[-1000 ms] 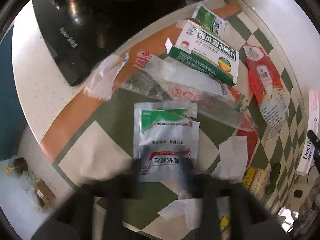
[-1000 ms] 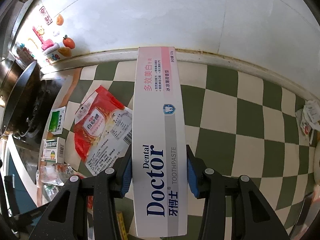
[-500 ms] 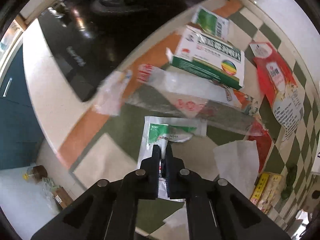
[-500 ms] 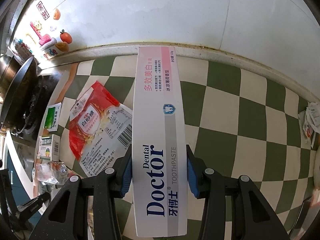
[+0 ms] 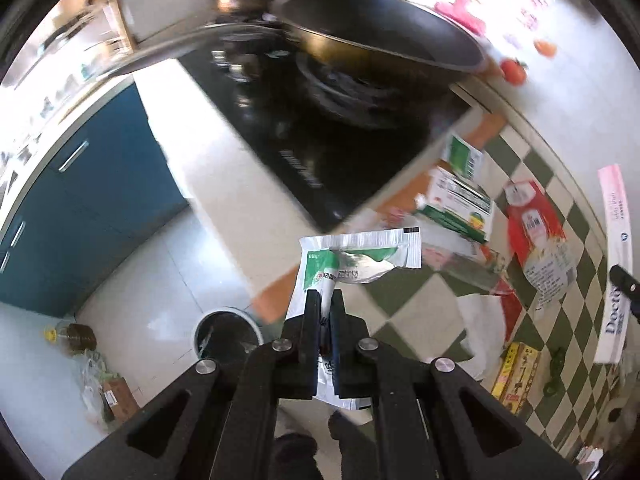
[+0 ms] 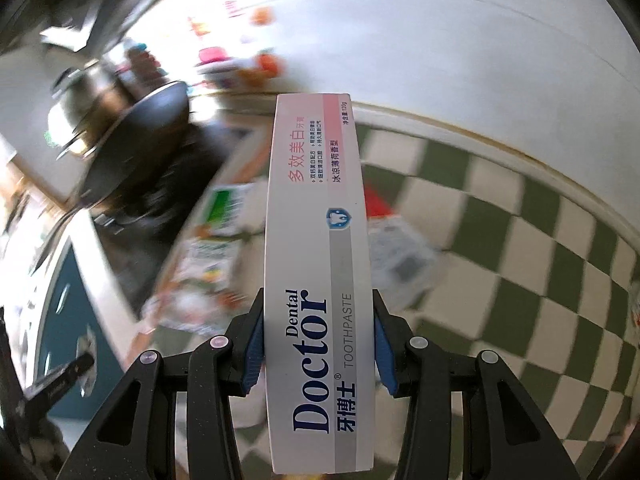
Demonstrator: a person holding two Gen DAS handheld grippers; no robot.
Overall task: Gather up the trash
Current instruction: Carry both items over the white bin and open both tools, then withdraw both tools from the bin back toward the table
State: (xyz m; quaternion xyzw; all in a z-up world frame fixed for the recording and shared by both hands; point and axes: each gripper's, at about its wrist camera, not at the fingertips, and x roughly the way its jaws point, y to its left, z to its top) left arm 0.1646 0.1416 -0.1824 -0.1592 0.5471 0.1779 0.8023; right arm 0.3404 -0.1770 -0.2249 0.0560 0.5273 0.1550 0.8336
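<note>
**Packet lifted off the counter**

The green-and-white packet, flat on the checked counter a second ago, has been clamped by the left gripper and raised clear of the counter, its top crumpled. The toothpaste box has been carried by the right gripper away from the counter, toward the black pan.
</note>
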